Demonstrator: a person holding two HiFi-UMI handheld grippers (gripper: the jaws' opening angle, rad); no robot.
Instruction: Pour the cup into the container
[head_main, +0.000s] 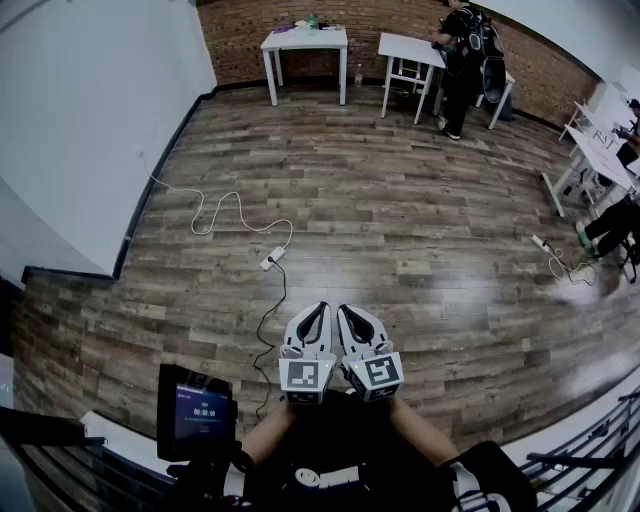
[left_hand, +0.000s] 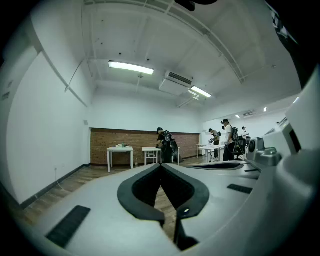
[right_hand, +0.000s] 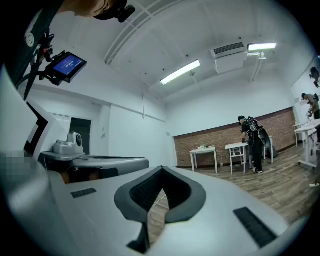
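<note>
The left gripper (head_main: 320, 310) and the right gripper (head_main: 343, 311) are side by side in the lower middle of the head view. Both have the jaws fully together with nothing between them, and both point level toward the top of the frame, over the wooden floor (head_main: 420, 230). No cup and no container can be made out in any view, and the small things on the white tables (head_main: 305, 40) at the top of the frame are too small to tell. I therefore cannot say which way the cup lies or which gripper is nearer.
</note>
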